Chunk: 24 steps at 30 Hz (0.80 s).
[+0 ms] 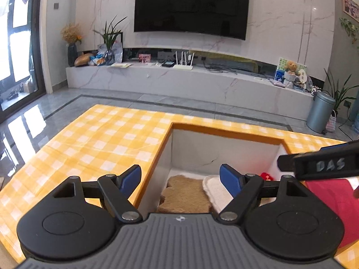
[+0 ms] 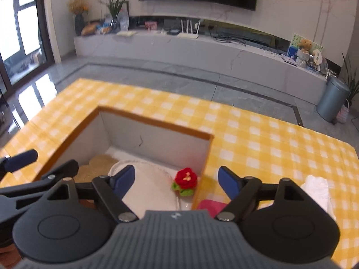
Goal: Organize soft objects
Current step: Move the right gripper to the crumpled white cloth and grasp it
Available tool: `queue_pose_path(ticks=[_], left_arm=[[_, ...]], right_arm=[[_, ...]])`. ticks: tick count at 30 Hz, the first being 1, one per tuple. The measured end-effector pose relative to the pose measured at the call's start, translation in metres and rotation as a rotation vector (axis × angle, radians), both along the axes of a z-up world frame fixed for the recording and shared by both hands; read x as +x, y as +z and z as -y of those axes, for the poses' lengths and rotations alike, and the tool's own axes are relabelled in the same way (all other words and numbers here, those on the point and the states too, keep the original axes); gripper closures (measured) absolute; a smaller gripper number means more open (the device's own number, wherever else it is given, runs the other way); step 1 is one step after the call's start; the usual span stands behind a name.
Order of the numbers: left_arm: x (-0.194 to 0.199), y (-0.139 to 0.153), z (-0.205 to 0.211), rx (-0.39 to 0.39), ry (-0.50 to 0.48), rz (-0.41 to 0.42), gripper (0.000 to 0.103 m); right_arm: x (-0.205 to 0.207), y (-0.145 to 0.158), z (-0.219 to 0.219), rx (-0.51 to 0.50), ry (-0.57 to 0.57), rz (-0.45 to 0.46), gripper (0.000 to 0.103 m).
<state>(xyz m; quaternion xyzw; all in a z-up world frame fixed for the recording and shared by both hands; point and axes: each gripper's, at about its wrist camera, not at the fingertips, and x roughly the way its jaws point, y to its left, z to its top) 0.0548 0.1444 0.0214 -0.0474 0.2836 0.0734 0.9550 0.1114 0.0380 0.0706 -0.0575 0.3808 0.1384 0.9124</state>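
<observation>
The right hand-held gripper [image 2: 177,182] hung above the open box [image 2: 154,123] with its jaws wide apart and nothing between them; the red knitted flower [image 2: 185,177] lay just under it, on the white soft mat [image 2: 145,186] near the right wall of the box, so it seemed it was just let go there. The left hand-held gripper [image 1: 180,179] was also wide open and empty, pointing down into the same box, probably waiting for its turn. Inside the box a brown fuzzy mat [image 1: 186,192] lay beside the white one, so the soft things were collected together there. On the yellow checked bench [image 2: 258,130] a pink cloth [image 2: 208,205] and a white cloth [image 2: 318,190] rested outside the box, to its right, I think not yet sorted. The box wall stood between the flower and the pink cloth, and the two grippers were close, so they could hinder each other
</observation>
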Motion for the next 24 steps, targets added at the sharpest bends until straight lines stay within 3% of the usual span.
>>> queue_pose_path(ticks=[4,8,14,17,24], left_arm=[[-0.009,0.014,0.015,0.024,0.019,-0.018,0.010],[-0.020,0.028,0.036,0.065,0.006,0.016,0.010],[-0.028,0.039,0.081,0.116,-0.068,0.056,0.010],[-0.029,0.042,0.106,0.120,-0.133,0.067,0.010],[-0.025,0.033,0.153,0.081,-0.229,0.054,0.010]], right_arm=[[-0.010,0.017,0.030,0.029,-0.002,0.027,0.020],[-0.022,0.033,0.069,0.026,-0.007,0.061,0.017],[-0.037,0.041,0.151,0.028,-0.095,0.110,0.014],[-0.037,0.027,0.197,0.019,-0.189,0.089,0.012],[-0.024,-0.041,0.269,0.071,-0.335,-0.070,0.012]])
